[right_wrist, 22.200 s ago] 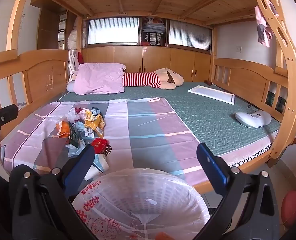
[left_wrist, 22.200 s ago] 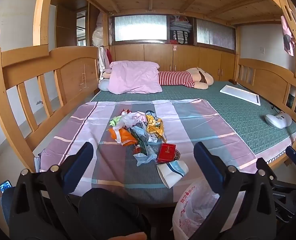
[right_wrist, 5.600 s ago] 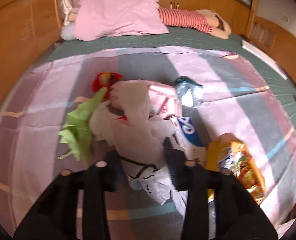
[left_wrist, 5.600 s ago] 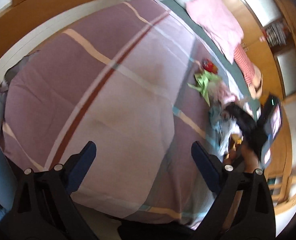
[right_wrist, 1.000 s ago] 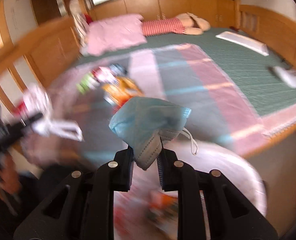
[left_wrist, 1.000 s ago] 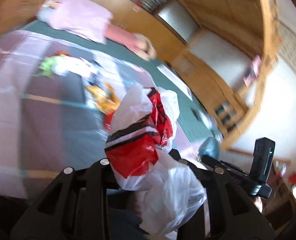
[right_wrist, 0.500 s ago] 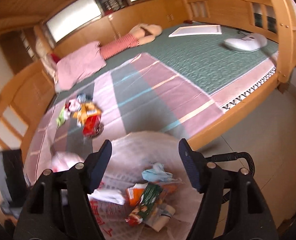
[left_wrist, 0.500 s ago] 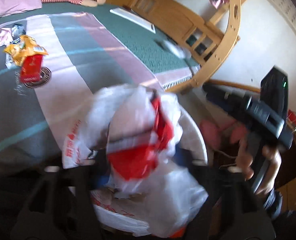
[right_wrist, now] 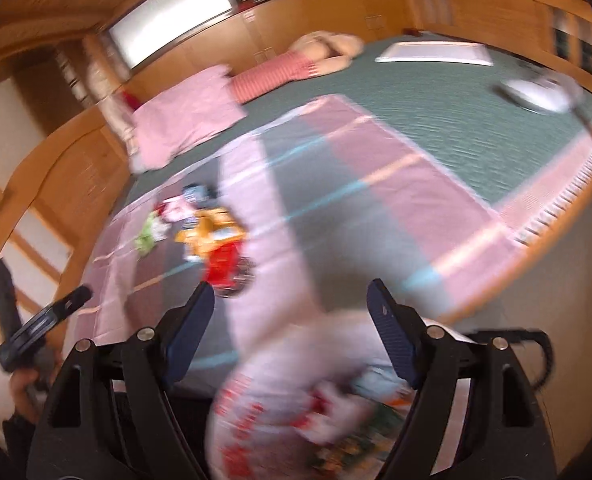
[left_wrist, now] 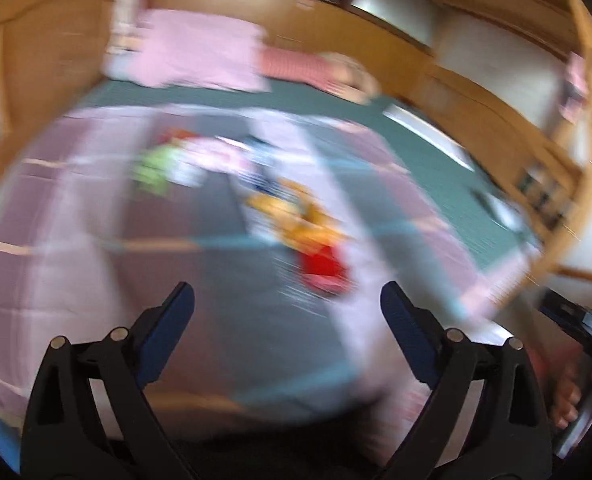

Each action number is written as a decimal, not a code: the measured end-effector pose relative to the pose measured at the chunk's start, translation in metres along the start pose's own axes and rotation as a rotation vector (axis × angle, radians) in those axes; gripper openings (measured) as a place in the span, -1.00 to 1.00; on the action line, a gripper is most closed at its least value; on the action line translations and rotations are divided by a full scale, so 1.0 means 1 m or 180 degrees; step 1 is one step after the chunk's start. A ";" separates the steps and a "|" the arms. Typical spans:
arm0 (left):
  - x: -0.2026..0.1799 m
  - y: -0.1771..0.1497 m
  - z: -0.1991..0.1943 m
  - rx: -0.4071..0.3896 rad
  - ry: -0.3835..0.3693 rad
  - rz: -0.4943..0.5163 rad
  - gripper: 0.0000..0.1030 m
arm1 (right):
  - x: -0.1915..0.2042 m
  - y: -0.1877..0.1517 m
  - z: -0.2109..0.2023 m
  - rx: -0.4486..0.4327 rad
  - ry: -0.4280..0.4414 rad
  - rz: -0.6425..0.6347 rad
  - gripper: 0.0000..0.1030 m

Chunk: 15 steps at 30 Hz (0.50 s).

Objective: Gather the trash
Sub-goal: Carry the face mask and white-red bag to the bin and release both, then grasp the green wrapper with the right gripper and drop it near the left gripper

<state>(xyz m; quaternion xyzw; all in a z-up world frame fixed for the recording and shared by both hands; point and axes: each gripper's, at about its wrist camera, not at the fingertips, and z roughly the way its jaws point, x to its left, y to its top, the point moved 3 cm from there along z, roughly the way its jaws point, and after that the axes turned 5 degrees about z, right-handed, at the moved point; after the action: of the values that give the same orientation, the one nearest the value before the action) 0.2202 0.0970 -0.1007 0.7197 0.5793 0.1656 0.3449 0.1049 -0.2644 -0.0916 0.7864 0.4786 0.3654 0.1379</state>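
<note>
Both views are blurred. The left tool (left_wrist: 287, 300) is seen with its jaws opening, already wide apart, and nothing is held between them; only the striped sheet (left_wrist: 76, 272) on the bed is seen through the gap. The right tool (right_wrist: 291, 312) is likewise opening, its jaws apart and empty, and it is held just above the white bag (right_wrist: 280, 412) with red print, which is seen below the near edge of the bed. Inside the bag, mixed wrappers (right_wrist: 360, 424) are made out, though they cannot be told apart.

The remaining trash is left on the sheet, toward its left side: a red packet (right_wrist: 223, 264) nearest the near edge, a yellow snack bag (right_wrist: 210, 234) just behind it, and green paper (right_wrist: 146, 236) and pale wrappers (right_wrist: 172, 206) farther back. A pink pillow (right_wrist: 184, 124) and a striped stuffed toy (right_wrist: 296, 60) are seen at the far edge of the bed. A hand (left_wrist: 576, 392) gripping the other handle is glimpsed at the right rim of the left view.
</note>
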 end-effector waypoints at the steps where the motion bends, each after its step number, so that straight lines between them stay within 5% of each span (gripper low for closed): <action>1: 0.021 0.007 0.005 0.0017 0.0179 -0.0070 0.85 | 0.021 0.005 0.013 0.0058 0.0104 -0.0070 0.50; 4: 0.095 0.023 0.019 0.0067 0.0649 -0.0437 0.85 | 0.088 0.019 0.054 0.0177 0.0348 -0.0331 0.50; 9: 0.187 0.006 0.025 0.0001 0.0919 -0.1135 0.85 | 0.201 0.029 0.144 0.0381 0.0619 -0.0635 0.57; 12: 0.215 -0.017 0.031 0.0359 0.1146 -0.1533 0.85 | 0.262 0.029 0.211 0.0505 0.0598 -0.0735 0.59; 15: 0.216 -0.010 0.032 0.0366 0.1107 -0.1447 0.85 | 0.311 0.032 0.289 0.0486 0.0366 -0.0858 0.59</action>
<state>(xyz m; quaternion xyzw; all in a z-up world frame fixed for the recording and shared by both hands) 0.2921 0.2928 -0.1649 0.5507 0.7846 0.1718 0.2272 0.4155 0.0230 -0.1365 0.7010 0.6133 0.3505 0.0978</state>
